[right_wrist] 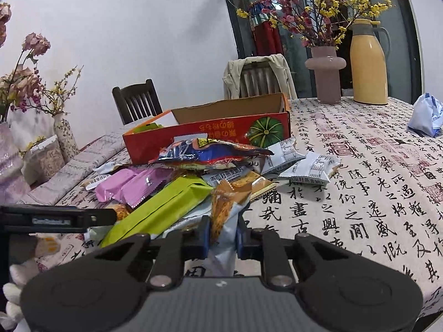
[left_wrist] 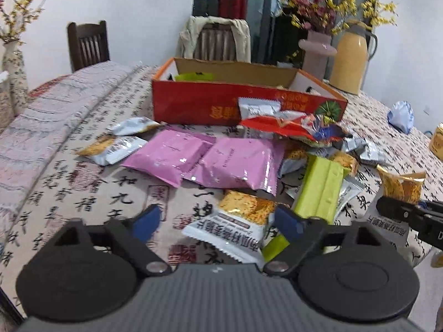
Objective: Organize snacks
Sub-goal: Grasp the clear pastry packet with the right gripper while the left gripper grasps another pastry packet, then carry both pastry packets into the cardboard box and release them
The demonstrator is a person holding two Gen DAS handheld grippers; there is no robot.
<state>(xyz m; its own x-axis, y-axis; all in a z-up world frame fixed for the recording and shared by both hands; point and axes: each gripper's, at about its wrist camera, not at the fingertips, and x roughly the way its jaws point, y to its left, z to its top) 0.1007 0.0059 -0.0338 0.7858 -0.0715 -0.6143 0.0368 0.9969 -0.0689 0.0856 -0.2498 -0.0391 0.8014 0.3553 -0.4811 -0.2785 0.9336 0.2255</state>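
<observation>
We found the snacks heaped on the calligraphy tablecloth (right_wrist: 360,182) just in front of the red cardboard box (left_wrist: 193,102), with two pink packets (left_wrist: 205,160) and a green bar (left_wrist: 318,191) among them. Our right gripper (right_wrist: 221,235) pointed gently downward with its jaws clamped on a white-and-orange packet (right_wrist: 224,215) standing upright at the near edge of the heap. Our left gripper (left_wrist: 216,221) tilted down over the cloth with its jaws apart, a second white-and-orange packet (left_wrist: 235,221) lying between the blue pads (left_wrist: 144,224) without being pressed.
</observation>
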